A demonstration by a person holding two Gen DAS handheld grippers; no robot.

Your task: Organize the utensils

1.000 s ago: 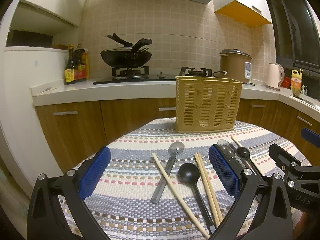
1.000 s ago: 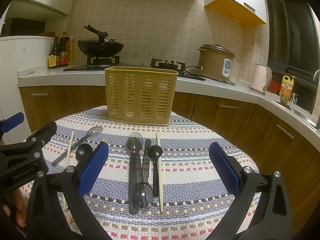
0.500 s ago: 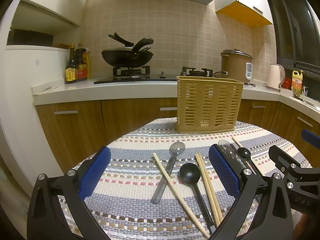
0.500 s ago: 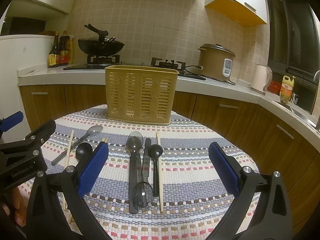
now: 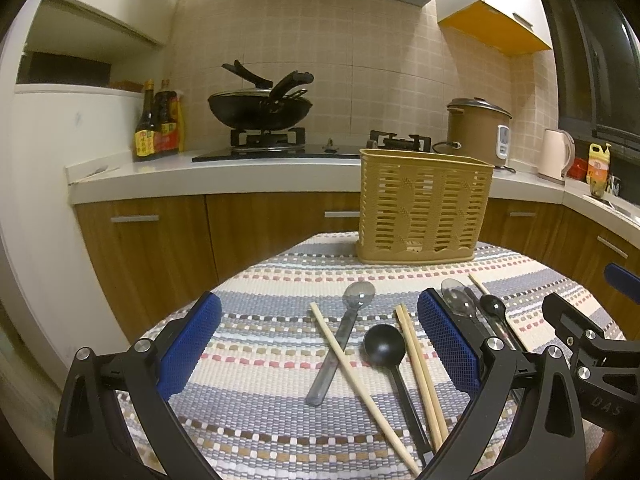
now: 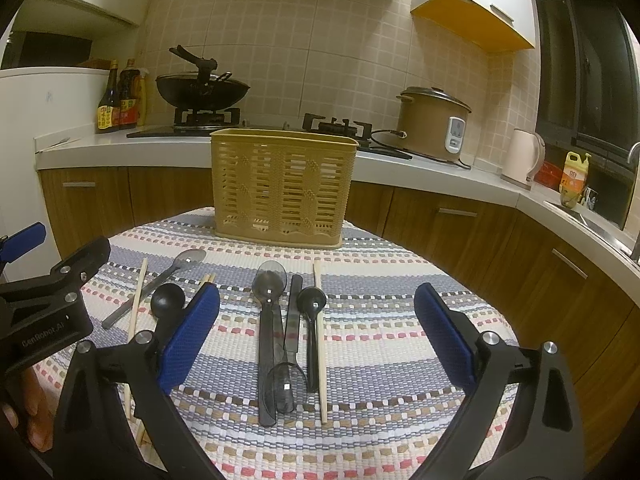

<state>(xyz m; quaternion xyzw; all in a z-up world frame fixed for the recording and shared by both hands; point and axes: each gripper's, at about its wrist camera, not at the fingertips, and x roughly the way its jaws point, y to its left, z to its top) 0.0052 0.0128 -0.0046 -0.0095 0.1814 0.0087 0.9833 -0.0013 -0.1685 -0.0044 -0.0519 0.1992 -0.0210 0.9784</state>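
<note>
A tan slotted utensil basket [image 5: 424, 210] [image 6: 282, 192] stands at the far side of the striped table mat [image 5: 260, 344]. In the left wrist view a grey spoon [image 5: 344, 332], a black ladle [image 5: 386, 350] and wooden chopsticks [image 5: 420, 364] lie between the fingers of my open, empty left gripper [image 5: 320, 344]. In the right wrist view a clear spoon [image 6: 269, 320], a small black spoon [image 6: 312, 320], a clear fork [image 6: 289, 352] and one chopstick [image 6: 319, 332] lie between the fingers of my open, empty right gripper [image 6: 316, 336].
The round table sits in front of a kitchen counter [image 5: 224, 176] with a wok [image 5: 260, 110], sauce bottles [image 5: 158, 126], a rice cooker [image 6: 434, 126] and a kettle [image 6: 522, 160]. Wooden cabinets [image 6: 460, 232] run behind and to the right.
Both grippers have drifted very slightly; the view has barely shifted. The utensils and basket have not moved.
</note>
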